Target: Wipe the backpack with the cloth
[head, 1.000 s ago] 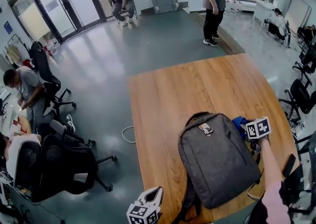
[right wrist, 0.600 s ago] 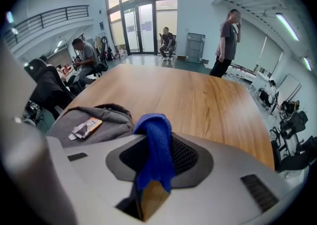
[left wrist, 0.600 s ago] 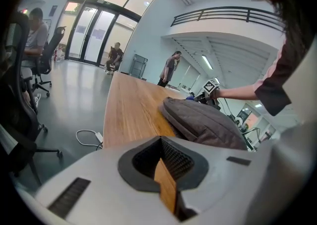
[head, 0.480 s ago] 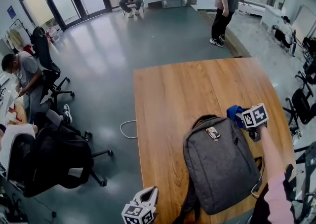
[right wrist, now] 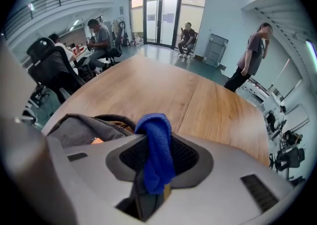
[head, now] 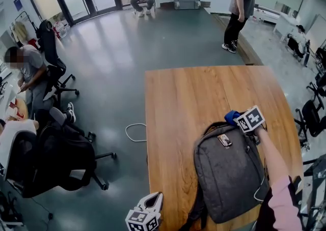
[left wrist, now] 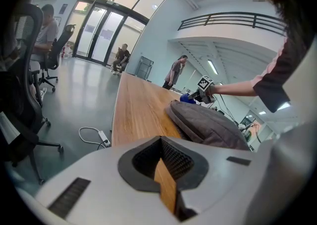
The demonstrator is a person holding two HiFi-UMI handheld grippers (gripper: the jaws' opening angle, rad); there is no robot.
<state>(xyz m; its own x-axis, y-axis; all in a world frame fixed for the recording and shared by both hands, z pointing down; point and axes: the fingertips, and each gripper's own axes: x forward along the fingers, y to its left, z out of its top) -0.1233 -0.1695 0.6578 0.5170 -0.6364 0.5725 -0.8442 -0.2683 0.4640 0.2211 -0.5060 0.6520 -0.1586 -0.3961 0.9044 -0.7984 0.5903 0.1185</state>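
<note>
Writing on the small patch (head: pixel 224 140) near the top of the grey backpack (head: pixel 229 179) is too small for us to read. We see the backpack lying on the wooden table (head: pixel 193 103), its right side partly hidden by our arm. Our right gripper (right wrist: pixel 154 169) clamps the blue cloth (right wrist: pixel 157 140) at the backpack's top edge. Our left gripper (left wrist: pixel 162 167) is closed on nothing, low beside the table's left edge.
</note>
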